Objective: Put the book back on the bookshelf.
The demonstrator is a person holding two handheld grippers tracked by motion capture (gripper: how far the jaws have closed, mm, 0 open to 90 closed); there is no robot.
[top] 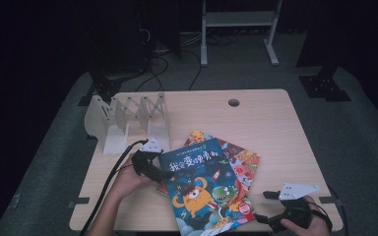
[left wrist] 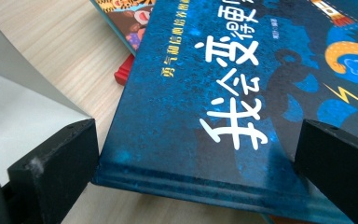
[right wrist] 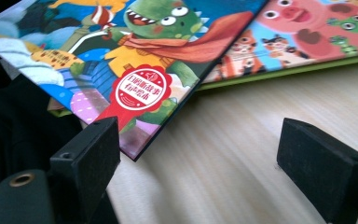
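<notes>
Item 1, blue book (top: 204, 189): a hardcover with white characters and an orange monster on its cover. It lies on top of a stack near the table's front edge, skewed, its lower corner reaching over that edge.

Item 2, left gripper (top: 152, 172): I have it at the blue book's upper left corner. In the left gripper view its jaws stand apart, and the book's spine edge (left wrist: 191, 179) lies across the gap between them. The right-hand jaw sits over the cover, the left-hand one beside the corner; I cannot tell whether either pad touches it.

Item 3, right gripper (top: 270, 206): I hold it at the table's front right, just beside the book's lower right corner. Its jaws stand wide apart. In the right gripper view that corner (right wrist: 140, 135) sits at the left-hand jaw; bare wood fills the rest of the gap.

Item 4, second book (top: 238, 160): bright cartoon cover, under the blue one and showing past its right side.

Item 5, table (top: 270, 123): pale wood, rounded corners, a round cable hole (top: 234, 103) near the far edge.

Item 6, white rack (top: 128, 120): zigzag dividers, far left of the table, just behind my left hand.

Item 7, room: dark, grey floor, cables and a white frame (top: 238, 29) beyond the table.
</notes>
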